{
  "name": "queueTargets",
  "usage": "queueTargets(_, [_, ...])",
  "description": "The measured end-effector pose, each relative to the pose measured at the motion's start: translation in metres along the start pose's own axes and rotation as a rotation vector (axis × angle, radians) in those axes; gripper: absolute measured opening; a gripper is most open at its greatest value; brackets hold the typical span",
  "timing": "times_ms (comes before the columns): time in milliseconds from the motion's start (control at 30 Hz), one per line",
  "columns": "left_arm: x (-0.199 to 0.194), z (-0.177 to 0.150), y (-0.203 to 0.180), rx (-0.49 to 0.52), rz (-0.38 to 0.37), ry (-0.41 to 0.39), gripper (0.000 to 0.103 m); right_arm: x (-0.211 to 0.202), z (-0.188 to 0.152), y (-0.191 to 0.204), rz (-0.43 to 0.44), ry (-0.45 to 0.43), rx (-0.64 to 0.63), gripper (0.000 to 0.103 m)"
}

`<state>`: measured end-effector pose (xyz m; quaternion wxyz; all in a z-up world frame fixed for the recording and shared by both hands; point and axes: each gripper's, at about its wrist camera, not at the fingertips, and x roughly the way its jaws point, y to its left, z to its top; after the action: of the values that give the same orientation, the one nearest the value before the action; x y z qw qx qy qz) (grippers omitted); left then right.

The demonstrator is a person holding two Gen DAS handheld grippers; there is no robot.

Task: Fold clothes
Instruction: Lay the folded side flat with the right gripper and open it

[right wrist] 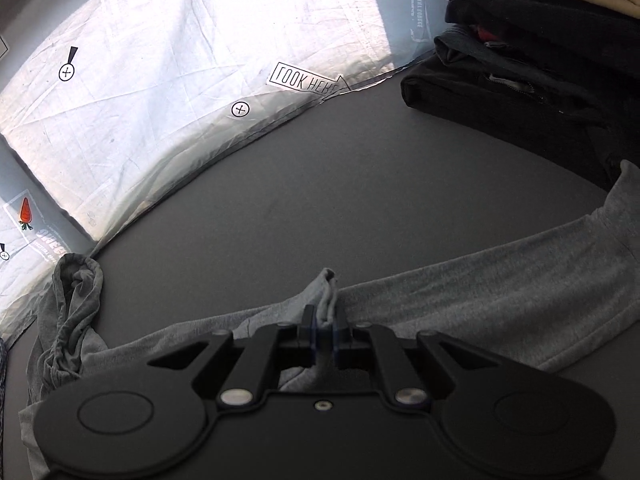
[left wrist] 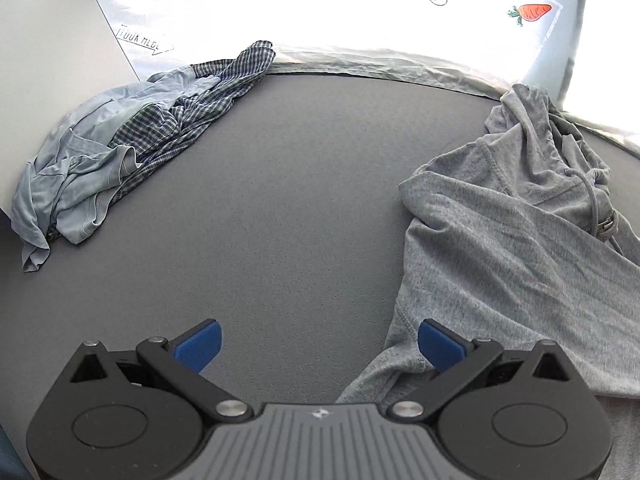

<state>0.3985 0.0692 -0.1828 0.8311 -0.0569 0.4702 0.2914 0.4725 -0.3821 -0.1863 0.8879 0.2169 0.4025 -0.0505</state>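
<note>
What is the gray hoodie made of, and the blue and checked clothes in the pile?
Gray hoodie: looks like soft, matte heathered knit, probably cotton jersey. Checked shirt: thin woven cloth, with a printed or woven grid. Light blue garment: smooth, thin fabric with fine wrinkles.

Dark grey table (left wrist: 288,200) w/ a matte, slightly grainy top, same in both views. Behind its far edge hangs a white sheet (right wrist: 168,92), creased and wrinkled, lit v. bright from behind so the middle is blown out; its lower hem bunches along the table edge. Printed on the sheet: a "LOOK HERE" arrow label (right wrist: 306,80), small circle-and-cross marks (right wrist: 240,109), a black wedge mark over one circle (right wrist: 67,65), an orange carrot sticker (left wrist: 531,12). Plain pale wall panel (left wrist: 52,60) at left in the left wrist view, in shade. Light falls from the sheet side; near part of the table is dimmer.
</note>
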Motion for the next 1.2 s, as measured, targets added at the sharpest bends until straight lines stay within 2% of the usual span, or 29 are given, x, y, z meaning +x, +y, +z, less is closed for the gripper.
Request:
queueTargets(133, [0.026,-0.009,-0.007,0.073,0.065,0.053,0.103,0.006,-0.009,-0.009,-0.018,0.034,0.041,0.008])
queueTargets(233, [0.029,-0.012,-0.002,0.047,0.059,0.058,0.103,0.007,-0.013,-0.015,-0.014,0.04,0.066,0.012])
queueTargets(333, [0.031,-0.008,0.0,0.043,0.049,0.081,0.103,0.005,-0.015,-0.02,-0.016,0.034,0.089,0.026])
queueTargets(400, [0.03,-0.004,-0.001,0.051,0.043,0.076,0.103,0.004,-0.015,-0.023,-0.016,0.023,0.099,0.045])
queueTargets(567, [0.034,-0.001,-0.01,0.055,0.055,0.068,0.103,0.009,-0.017,-0.026,0.009,0.035,0.101,0.049])
queueTargets(633, [0.035,-0.001,-0.008,0.043,0.056,0.064,0.103,0.01,-0.019,-0.023,0.028,0.03,0.096,0.045])
queueTargets(767, [0.034,-0.006,-0.006,0.032,0.048,0.047,0.103,0.008,-0.02,-0.019,0.058,0.023,0.114,0.016])
queueTargets(867, [0.035,-0.006,-0.005,0.007,0.049,0.053,0.103,0.002,-0.018,-0.016,0.116,0.011,0.143,0.013])
queueTargets(1000, [0.034,-0.009,-0.006,-0.018,0.059,0.043,0.103,-0.003,-0.014,-0.008,0.241,0.004,0.214,0.012])
queueTargets(1200, [0.031,-0.014,-0.01,-0.025,0.091,0.01,0.103,0.008,-0.027,0.048,0.506,0.13,0.298,0.011])
